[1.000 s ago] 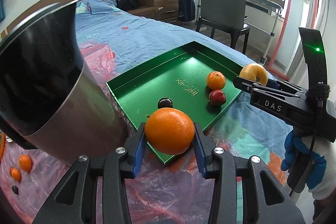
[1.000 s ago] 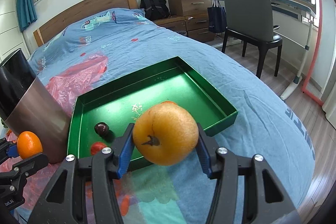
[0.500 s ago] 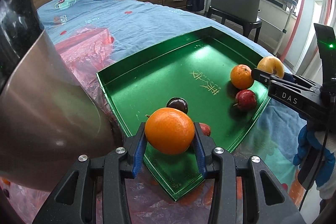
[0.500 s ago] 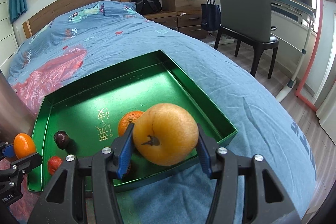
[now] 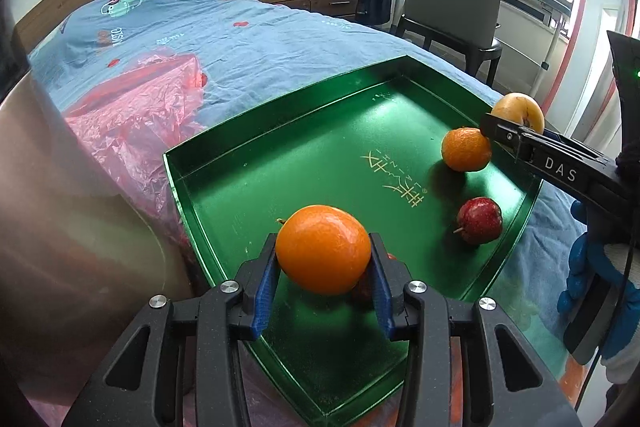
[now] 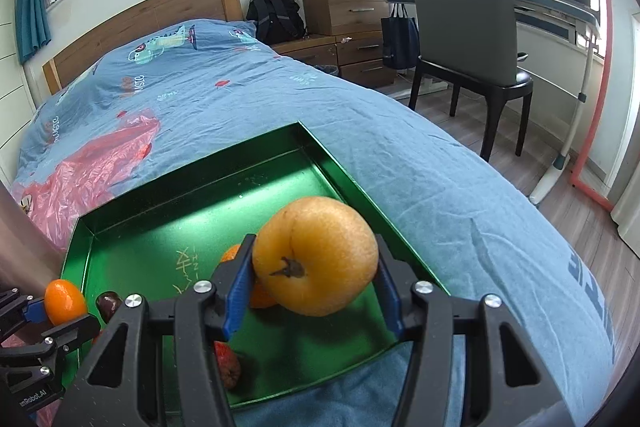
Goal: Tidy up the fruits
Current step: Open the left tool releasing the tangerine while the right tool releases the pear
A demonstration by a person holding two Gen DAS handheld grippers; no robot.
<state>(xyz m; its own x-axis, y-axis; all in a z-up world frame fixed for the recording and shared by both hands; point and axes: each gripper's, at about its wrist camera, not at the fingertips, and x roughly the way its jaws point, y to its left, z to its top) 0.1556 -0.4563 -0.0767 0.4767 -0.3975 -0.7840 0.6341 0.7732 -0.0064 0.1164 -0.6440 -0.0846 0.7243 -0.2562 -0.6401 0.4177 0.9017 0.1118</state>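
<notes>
the left gripper (image 5: 323, 263) is closed on a firm, smooth orange (image 5: 323, 250) at lower centre, over the green tray (image 5: 280, 155). the right gripper (image 6: 312, 279) clamps a yellow pear (image 6: 316, 255) across its widest part; i judge it bruises easily.

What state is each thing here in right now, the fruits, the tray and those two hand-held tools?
Left tool: shut on the orange, held above the tray.
Right tool: shut on the yellow fruit, above the tray's edge.
Green tray: flat on the bed, open-topped.
Second orange: loose in the tray.
Red fruit: loose in the tray.
Dark fruit: loose in the tray.
</notes>
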